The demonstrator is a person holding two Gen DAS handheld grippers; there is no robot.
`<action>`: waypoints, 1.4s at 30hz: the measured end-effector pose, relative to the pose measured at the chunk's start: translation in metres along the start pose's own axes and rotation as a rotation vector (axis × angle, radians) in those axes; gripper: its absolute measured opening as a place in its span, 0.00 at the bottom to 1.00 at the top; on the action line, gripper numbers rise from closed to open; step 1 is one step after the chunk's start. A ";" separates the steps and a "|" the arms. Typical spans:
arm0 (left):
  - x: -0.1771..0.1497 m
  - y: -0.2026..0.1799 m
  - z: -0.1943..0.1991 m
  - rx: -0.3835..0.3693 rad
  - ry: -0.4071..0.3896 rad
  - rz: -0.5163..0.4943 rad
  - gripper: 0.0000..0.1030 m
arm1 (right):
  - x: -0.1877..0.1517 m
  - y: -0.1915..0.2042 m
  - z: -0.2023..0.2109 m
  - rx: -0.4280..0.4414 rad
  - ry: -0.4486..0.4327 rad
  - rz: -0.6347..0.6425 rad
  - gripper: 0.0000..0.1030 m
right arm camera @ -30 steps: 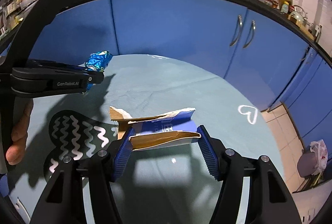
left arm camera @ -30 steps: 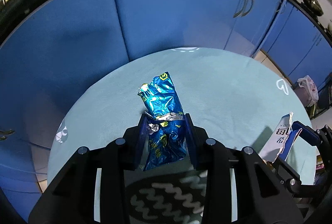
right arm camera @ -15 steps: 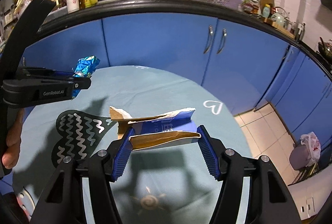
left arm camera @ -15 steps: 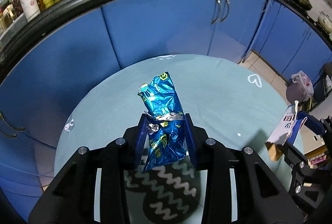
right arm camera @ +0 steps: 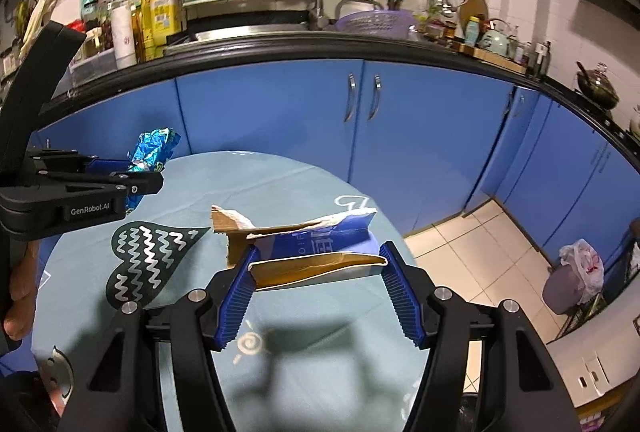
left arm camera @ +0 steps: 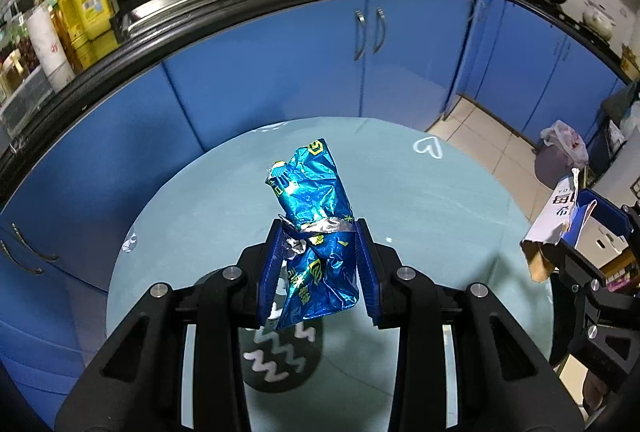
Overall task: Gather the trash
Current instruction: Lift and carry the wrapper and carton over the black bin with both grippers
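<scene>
Left wrist view: the left gripper point(left arm camera: 318, 264) clamps a crumpled blue foil wrapper point(left arm camera: 316, 216) between its pads, lifted above the round pale table point(left arm camera: 440, 200), at 12 o'clock from the camera. At 3 o'clock, the right gripper point(right arm camera: 316, 286) grasps a flattened blue-and-brown carton point(right arm camera: 316, 252) crosswise. A grey bin point(right arm camera: 564, 288) stands on the tiled floor at 3 o'clock.

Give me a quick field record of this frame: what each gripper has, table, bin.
left gripper: shut on blue foil wrapper, held above the table
right gripper: shut on torn carton, flattened, cardboard inside showing
table: round, pale blue cloth with a dark heart print
bin: on the tiled floor to the right, lined with a white bag
</scene>
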State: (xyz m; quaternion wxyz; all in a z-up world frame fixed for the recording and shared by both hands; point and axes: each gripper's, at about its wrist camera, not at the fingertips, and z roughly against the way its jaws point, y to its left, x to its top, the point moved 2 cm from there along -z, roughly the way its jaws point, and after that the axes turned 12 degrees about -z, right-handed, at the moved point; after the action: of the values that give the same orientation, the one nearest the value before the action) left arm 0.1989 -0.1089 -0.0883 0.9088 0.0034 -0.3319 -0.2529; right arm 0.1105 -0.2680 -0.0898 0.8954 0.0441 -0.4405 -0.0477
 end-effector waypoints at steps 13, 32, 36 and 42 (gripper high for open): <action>0.005 -0.058 0.034 -0.031 -0.041 -0.088 0.35 | -0.012 -0.042 0.053 -0.048 -0.062 -0.058 0.58; 0.017 -0.180 0.062 -0.117 -0.089 -0.285 0.35 | -0.049 -0.130 0.108 -0.192 -0.096 -0.173 0.58; 0.019 -0.218 0.068 -0.147 -0.099 -0.343 0.35 | -0.061 -0.157 0.119 -0.230 -0.094 -0.215 0.58; 0.025 -0.273 0.074 -0.192 -0.113 -0.431 0.35 | -0.075 -0.188 0.129 -0.280 -0.083 -0.251 0.58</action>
State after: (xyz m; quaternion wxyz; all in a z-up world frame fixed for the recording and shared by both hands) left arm 0.0451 -0.3465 -0.0632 0.8100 -0.0265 -0.3481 -0.4712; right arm -0.0458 -0.4495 -0.0932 0.8610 -0.0282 -0.4571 -0.2214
